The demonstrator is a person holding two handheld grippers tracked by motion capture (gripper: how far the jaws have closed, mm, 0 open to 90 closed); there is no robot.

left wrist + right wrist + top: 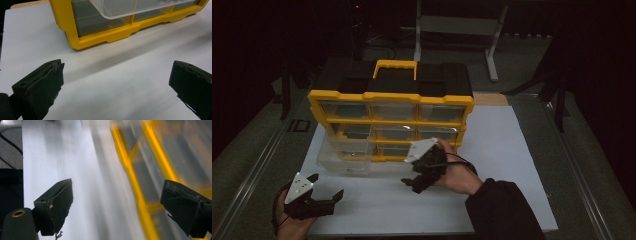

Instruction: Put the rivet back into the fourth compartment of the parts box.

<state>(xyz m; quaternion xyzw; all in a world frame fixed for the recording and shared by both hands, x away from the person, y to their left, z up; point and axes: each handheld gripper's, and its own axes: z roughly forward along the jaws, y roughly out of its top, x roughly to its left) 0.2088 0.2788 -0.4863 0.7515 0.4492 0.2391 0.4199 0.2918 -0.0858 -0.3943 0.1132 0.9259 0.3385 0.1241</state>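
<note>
I work at a white board [492, 165] laid on the table; on its far half stands a yellow-framed organiser [391, 102] with a black top and a yellow carrying handle [395, 65], its front a grid of clear drawers facing me. One clear drawer [346, 159] at the lower left of that grid is pulled well out toward me, its near end over the board; the other drawers sit flush in the frame.

My left gripper [326, 187] hangs at the near left edge of the board, well apart from the organiser and a little nearer than the pulled-out drawer; its jaws stand wide apart with nothing between them; in the left gripper view they frame bare white board, with the organiser's yellow lower corner [75, 40] and the underside of the drawer [117, 10] ahead.

My right gripper [412, 184] sits just in front of the organiser's lower middle, my right hand [457, 175] behind it with a dark sleeve [504, 210] running to the near edge; its jaws are likewise spread and hold nothing; the right gripper view is blurred, yet it shows the yellow frame [130, 170] streaking past on one side and white board on the other; I cannot tell whether either jaw touches the frame.
</note>
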